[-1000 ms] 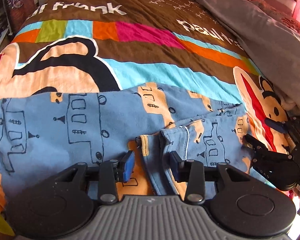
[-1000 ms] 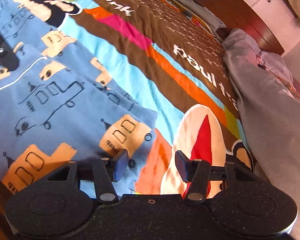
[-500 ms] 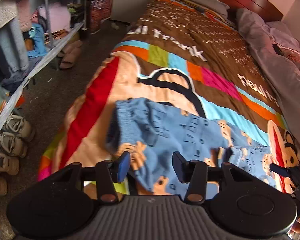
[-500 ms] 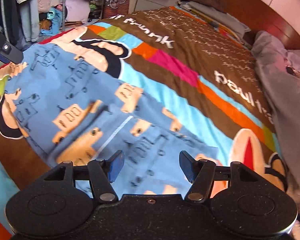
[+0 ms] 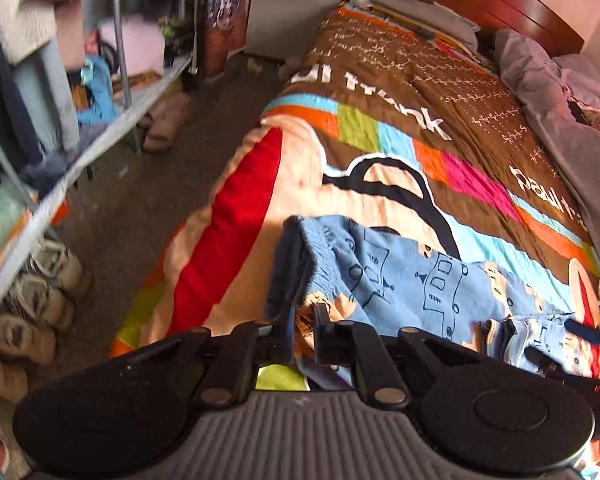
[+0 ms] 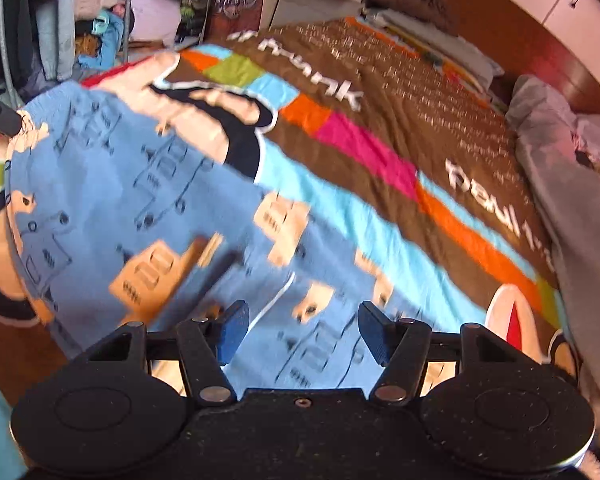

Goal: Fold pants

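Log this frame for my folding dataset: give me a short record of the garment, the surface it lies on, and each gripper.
garment: blue printed pants, lying lengthwise across the bedspread
surface: bedspread with coloured stripes and lettering
left gripper: just closed, pinching the near corner of the pants at the waistband end
right gripper: open above the pants, nothing between its pads
beside bed: shoes on the floor
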{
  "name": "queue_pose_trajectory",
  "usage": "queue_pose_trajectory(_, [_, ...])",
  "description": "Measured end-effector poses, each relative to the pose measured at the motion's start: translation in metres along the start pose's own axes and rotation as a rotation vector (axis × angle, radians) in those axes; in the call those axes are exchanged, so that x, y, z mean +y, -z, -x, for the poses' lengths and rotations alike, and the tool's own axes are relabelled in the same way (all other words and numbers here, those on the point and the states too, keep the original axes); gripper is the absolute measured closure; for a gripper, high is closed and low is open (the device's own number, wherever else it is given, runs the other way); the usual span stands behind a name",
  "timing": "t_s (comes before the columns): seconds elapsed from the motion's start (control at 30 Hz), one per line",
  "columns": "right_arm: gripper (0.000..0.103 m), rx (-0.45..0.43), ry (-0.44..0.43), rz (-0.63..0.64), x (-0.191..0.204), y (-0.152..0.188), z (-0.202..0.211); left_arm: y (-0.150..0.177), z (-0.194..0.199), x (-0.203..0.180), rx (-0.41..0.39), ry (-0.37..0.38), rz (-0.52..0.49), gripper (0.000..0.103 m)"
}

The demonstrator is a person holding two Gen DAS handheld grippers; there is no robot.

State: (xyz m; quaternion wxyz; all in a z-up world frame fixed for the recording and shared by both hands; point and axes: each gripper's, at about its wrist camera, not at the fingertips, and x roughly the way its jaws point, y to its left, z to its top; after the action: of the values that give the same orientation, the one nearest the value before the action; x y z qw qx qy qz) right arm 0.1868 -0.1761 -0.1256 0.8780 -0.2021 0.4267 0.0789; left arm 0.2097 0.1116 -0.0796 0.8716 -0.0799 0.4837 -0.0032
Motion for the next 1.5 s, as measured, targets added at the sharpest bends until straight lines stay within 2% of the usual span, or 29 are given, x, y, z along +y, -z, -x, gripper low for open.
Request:
queue_pose_trajectory(0.07, [0.040, -0.009, 0.001, 0.010, 0.000, -0.009, -0.007, 0.000, -0.009, -0.002, 0.025, -0.028, -0.012, 0.093])
queue_pose_trajectory(0.17, [0.040, 0.073, -0.001, 0.048, 0.008, -0.014, -0.038, 0.005, -0.027, 0.005, 0.074, -0.052, 0.011, 0.092])
queue_pose_trajectory(0.23, [0.040, 0.085, 0.011, 0.033, 0.012, -0.011, -0.050, 0.007, -0.027, 0.008, 0.072, -0.041, 0.018, 0.091])
queue_pose_trajectory(0.3, [0.039, 0.074, 0.024, 0.030, 0.014, -0.009, -0.050, 0.008, -0.026, 0.012, 0.072, -0.038, 0.024, 0.079])
queue_pose_trajectory(0.33, [0.039, 0.066, 0.027, 0.032, 0.014, -0.007, -0.047, 0.009, -0.024, 0.015, 0.069, -0.034, 0.044, 0.077])
queue_pose_trajectory(0.4, [0.039, 0.052, 0.019, 0.007, 0.010, -0.006, -0.040, 0.008, -0.021, 0.024, 0.064, -0.013, 0.096, 0.064])
queue_pose_trajectory(0.47, [0.039, 0.044, 0.011, -0.018, 0.005, -0.006, -0.029, 0.008, -0.018, 0.030, 0.052, 0.009, 0.114, 0.061])
queue_pose_trajectory(0.57, [0.039, 0.051, 0.019, -0.053, 0.000, 0.001, -0.002, 0.008, -0.019, 0.033, 0.026, 0.041, 0.090, 0.061])
queue_pose_trajectory(0.63, [0.039, 0.065, 0.023, -0.081, 0.000, 0.010, 0.014, 0.007, -0.029, 0.034, 0.046, 0.058, 0.073, 0.061])
queue_pose_trajectory(0.7, [0.039, 0.082, 0.038, -0.087, 0.002, 0.020, 0.022, 0.006, -0.040, 0.040, 0.075, 0.089, 0.108, 0.060])
queue_pose_trajectory(0.87, [0.039, 0.150, 0.041, -0.116, 0.017, 0.041, 0.008, 0.005, -0.049, 0.047, 0.092, 0.119, 0.196, 0.060])
queue_pose_trajectory(0.97, [0.039, 0.150, 0.060, -0.147, 0.022, 0.043, 0.004, 0.007, -0.050, 0.048, 0.103, 0.112, 0.249, 0.061])
queue_pose_trajectory(1.03, [0.039, 0.154, 0.067, -0.169, 0.022, 0.043, 0.004, 0.006, -0.051, 0.048, 0.125, 0.104, 0.285, 0.069])
queue_pose_trajectory(1.1, [0.039, 0.156, 0.070, -0.180, 0.021, 0.043, 0.004, 0.004, -0.049, 0.045, 0.141, 0.084, 0.297, 0.081])
queue_pose_trajectory(1.3, [0.038, 0.172, 0.064, -0.183, 0.019, 0.042, 0.001, -0.009, -0.014, 0.000, 0.070, -0.014, 0.124, 0.087])
queue_pose_trajectory(1.4, [0.038, 0.176, 0.058, -0.195, 0.017, 0.042, 0.000, -0.017, 0.012, -0.026, 0.026, -0.011, 0.053, 0.087])
queue_pose_trajectory(1.5, [0.038, 0.164, 0.050, -0.217, 0.015, 0.044, 0.001, -0.025, 0.031, -0.052, 0.004, 0.045, 0.002, 0.087])
